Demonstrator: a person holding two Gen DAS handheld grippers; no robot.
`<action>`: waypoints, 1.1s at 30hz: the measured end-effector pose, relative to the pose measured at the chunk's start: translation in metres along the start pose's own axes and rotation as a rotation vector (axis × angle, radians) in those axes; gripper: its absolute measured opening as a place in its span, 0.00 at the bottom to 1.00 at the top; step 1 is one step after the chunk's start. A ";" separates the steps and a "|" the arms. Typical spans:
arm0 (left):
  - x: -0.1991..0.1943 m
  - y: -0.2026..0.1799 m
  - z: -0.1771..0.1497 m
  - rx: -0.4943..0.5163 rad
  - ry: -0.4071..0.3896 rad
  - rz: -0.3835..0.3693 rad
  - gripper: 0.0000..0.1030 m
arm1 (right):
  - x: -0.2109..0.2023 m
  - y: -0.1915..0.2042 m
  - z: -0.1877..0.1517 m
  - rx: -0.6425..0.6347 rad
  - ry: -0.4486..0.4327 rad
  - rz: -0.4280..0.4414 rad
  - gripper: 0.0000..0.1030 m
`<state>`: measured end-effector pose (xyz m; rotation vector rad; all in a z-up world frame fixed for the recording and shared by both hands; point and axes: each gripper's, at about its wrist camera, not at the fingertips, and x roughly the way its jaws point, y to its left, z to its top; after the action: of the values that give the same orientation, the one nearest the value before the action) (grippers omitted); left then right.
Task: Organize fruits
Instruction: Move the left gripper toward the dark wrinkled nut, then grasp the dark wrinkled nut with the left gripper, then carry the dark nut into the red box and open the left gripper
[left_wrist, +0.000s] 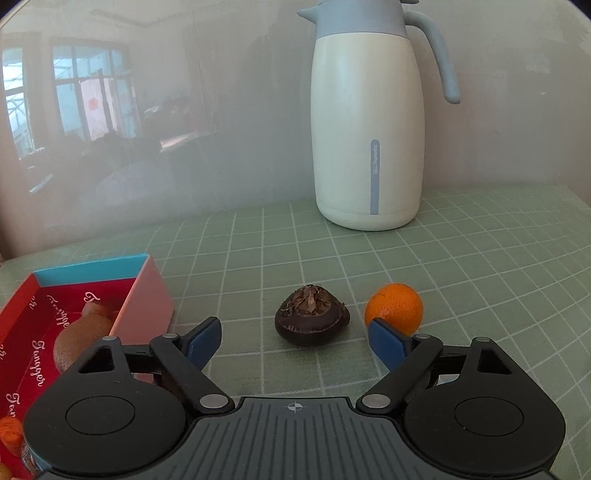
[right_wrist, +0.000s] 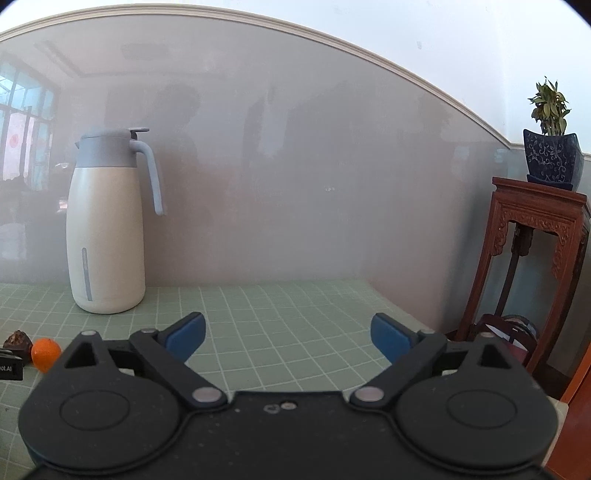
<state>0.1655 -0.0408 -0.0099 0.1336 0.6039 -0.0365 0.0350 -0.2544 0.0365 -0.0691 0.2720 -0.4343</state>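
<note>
A dark brown water chestnut (left_wrist: 312, 319) lies on the green grid mat, just ahead of my open left gripper (left_wrist: 295, 341) and between the lines of its fingers. A small orange (left_wrist: 393, 307) sits to its right, just behind the right blue fingertip (left_wrist: 386, 341). A red box (left_wrist: 88, 314) with a pink wall stands at the left and holds a brown fruit (left_wrist: 83, 338). My right gripper (right_wrist: 288, 338) is open and empty over bare mat. The orange (right_wrist: 45, 353) and chestnut (right_wrist: 17, 341) show at the far left of the right wrist view.
A tall cream thermos jug (left_wrist: 367, 147) with a grey-blue lid stands at the back by the wall (right_wrist: 105, 236). A wooden stand (right_wrist: 532, 266) with a potted plant (right_wrist: 552, 147) is off the table's right edge. More orange fruit (left_wrist: 11, 430) lies in the box's near corner.
</note>
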 end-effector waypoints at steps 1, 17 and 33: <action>0.003 -0.001 0.001 -0.001 0.004 -0.001 0.83 | 0.000 0.000 0.000 -0.001 0.000 0.001 0.94; 0.031 -0.001 0.002 -0.050 0.055 -0.038 0.57 | -0.001 -0.002 0.000 -0.005 -0.005 0.005 0.94; 0.011 0.005 0.003 -0.086 0.012 -0.026 0.50 | -0.004 0.010 0.001 -0.035 -0.003 0.025 0.94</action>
<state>0.1763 -0.0364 -0.0129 0.0422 0.6182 -0.0350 0.0359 -0.2433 0.0369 -0.1006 0.2777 -0.4046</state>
